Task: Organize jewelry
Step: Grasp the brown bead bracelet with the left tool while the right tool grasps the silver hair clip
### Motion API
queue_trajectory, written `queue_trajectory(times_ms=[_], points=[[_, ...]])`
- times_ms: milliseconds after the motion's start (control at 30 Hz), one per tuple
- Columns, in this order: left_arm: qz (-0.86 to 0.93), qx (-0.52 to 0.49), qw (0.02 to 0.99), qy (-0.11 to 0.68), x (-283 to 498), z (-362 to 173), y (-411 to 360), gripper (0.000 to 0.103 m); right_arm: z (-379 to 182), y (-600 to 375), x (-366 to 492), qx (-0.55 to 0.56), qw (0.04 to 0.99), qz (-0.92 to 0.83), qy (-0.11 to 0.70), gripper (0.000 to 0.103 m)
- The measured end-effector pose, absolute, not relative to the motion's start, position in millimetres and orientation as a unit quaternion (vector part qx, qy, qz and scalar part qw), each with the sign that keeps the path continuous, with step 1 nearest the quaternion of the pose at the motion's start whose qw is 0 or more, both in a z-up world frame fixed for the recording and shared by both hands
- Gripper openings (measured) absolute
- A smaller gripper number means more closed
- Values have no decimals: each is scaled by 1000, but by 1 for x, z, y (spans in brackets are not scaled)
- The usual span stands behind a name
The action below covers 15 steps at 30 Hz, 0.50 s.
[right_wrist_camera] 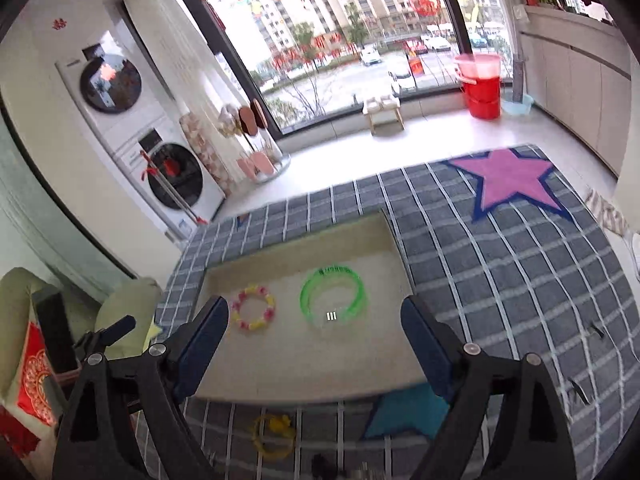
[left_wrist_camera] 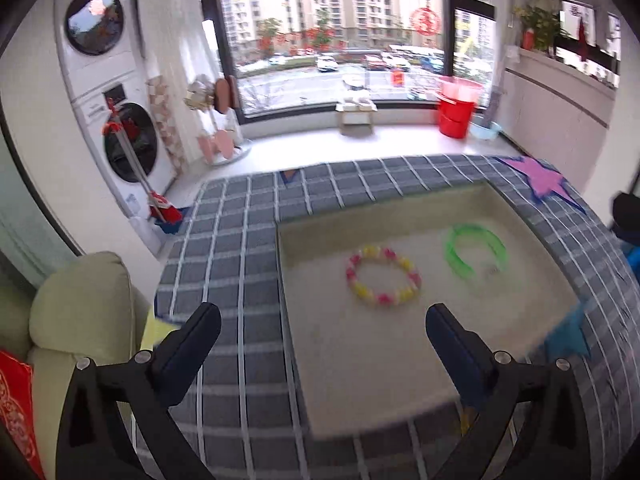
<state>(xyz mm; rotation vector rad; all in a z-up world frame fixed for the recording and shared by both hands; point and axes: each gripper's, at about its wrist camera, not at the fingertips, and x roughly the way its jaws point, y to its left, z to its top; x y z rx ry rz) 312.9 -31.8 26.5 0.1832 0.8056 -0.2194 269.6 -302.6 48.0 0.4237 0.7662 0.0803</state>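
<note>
A shallow beige tray (left_wrist_camera: 360,360) lies on a grey checked rug (left_wrist_camera: 240,240). In it are a pink, yellow and white beaded bracelet (left_wrist_camera: 383,276) and, to its right, a clear green bangle (left_wrist_camera: 476,251). My left gripper (left_wrist_camera: 322,314) hangs open above the tray's near left part with nothing between its fingers. In the right wrist view the same tray (right_wrist_camera: 300,364), bracelet (right_wrist_camera: 253,308) and bangle (right_wrist_camera: 333,295) show. My right gripper (right_wrist_camera: 315,306) is open and empty above them. A yellow bracelet (right_wrist_camera: 274,436) lies on the rug in front of the tray.
A pink star (right_wrist_camera: 508,178) and a teal star (right_wrist_camera: 404,412) are woven into the rug. A pale green sofa (left_wrist_camera: 80,304) with a red cushion stands at the left. Behind it are stacked washing machines (left_wrist_camera: 120,120). By the window stand a red bucket (left_wrist_camera: 456,108) and a small stool (right_wrist_camera: 384,114).
</note>
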Motion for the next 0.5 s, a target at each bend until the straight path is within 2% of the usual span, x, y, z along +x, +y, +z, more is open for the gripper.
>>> queue_trajectory(times_ms=[500], points=[[-100,64,896,427,205,-7,27,103,-5,-278,180,158,870,46,465,90]])
